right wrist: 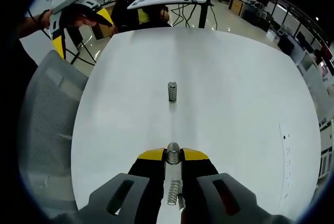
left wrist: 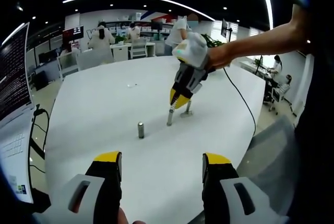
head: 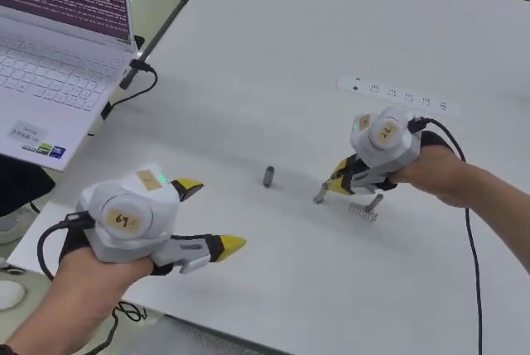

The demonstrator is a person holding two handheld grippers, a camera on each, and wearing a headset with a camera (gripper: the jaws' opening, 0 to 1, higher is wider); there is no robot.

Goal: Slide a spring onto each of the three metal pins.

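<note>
My right gripper (head: 337, 182) (right wrist: 173, 157) is shut on a metal spring (head: 319, 196) (right wrist: 173, 152) that pokes out past its yellow tips, low over the white table (head: 273, 57). The left gripper view shows this right gripper (left wrist: 176, 100) tilting the spring (left wrist: 170, 117) down to the tabletop. A short pin with a spring on it (head: 268, 176) (right wrist: 172, 91) (left wrist: 140, 130) stands upright just left of it. Another spring (head: 363, 212) lies flat under the right gripper. My left gripper (head: 209, 216) (left wrist: 162, 162) hovers open and empty at the near left.
An open laptop (head: 58, 49) sits at the far left with a black cable (head: 137, 90) beside it. A white power strip (head: 396, 95) lies beyond the right gripper. A grey mesh chair (right wrist: 49, 125) stands off the table's edge.
</note>
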